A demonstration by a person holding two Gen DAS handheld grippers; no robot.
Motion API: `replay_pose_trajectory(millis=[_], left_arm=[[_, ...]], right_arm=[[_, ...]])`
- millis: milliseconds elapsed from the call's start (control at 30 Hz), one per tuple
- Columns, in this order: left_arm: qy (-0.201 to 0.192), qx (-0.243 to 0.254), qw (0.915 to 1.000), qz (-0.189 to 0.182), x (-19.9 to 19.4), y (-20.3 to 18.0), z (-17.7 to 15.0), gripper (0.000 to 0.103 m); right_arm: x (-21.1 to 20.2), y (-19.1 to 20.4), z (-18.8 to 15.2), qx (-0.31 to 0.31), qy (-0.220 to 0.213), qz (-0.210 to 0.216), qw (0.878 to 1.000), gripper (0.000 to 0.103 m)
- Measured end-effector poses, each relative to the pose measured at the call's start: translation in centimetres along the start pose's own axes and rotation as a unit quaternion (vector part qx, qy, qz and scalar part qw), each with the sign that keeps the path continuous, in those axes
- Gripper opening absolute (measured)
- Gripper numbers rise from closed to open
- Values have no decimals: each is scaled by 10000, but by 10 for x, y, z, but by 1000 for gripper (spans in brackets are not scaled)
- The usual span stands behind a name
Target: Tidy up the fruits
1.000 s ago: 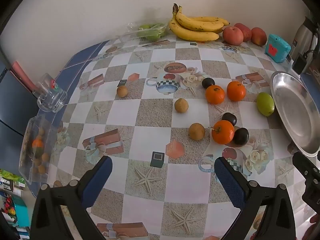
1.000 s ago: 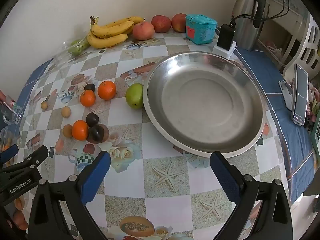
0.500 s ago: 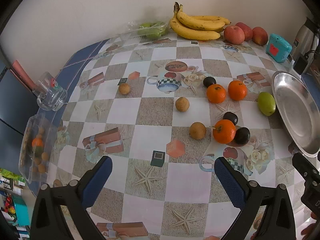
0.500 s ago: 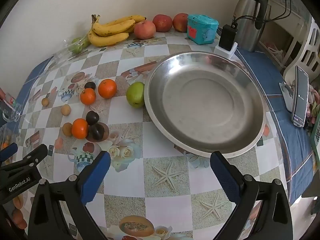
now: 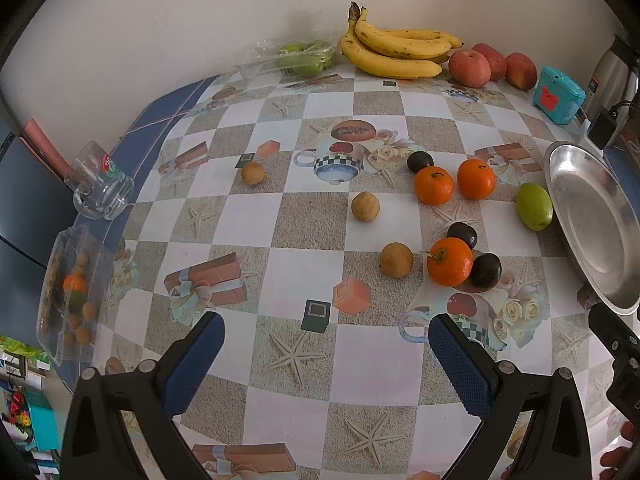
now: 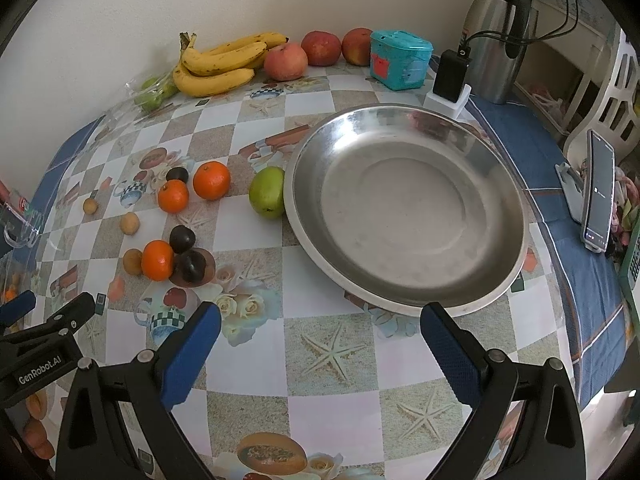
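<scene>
Loose fruit lies on the patterned table: three oranges, the nearest [image 5: 449, 261] beside a dark plum [image 5: 485, 271], three small brown round fruits such as one [image 5: 396, 259], and a green mango [image 5: 534, 206] against the steel plate [image 5: 592, 216]. The plate [image 6: 404, 208] is empty in the right wrist view. Bananas [image 5: 394, 50] and apples [image 5: 469, 68] lie at the back wall. My left gripper [image 5: 326, 344] is open and empty above the near table. My right gripper [image 6: 320, 330] is open and empty in front of the plate.
A glass mug [image 5: 100, 184] and a clear box of small fruit [image 5: 70, 296] sit at the left edge. A teal box [image 6: 400, 60], a charger [image 6: 450, 80] and a steel kettle [image 6: 500, 36] stand behind the plate. A phone [image 6: 598, 196] stands at the right.
Both grippers have drifted slightly forward and stayed open. Nothing on the table has moved.
</scene>
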State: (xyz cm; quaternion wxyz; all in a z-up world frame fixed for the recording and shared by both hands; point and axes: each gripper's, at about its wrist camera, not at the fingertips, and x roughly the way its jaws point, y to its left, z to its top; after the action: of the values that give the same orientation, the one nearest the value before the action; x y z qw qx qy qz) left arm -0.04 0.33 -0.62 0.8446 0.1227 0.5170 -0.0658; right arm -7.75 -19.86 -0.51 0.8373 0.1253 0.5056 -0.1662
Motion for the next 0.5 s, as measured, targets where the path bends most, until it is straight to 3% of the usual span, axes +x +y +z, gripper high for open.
replay_pose_trajectory(millis=[500], left_arm=[[17, -42, 10000, 3, 2, 1, -2, 103]], right_arm=[[-2, 0, -2, 21, -81, -6, 10000, 100]])
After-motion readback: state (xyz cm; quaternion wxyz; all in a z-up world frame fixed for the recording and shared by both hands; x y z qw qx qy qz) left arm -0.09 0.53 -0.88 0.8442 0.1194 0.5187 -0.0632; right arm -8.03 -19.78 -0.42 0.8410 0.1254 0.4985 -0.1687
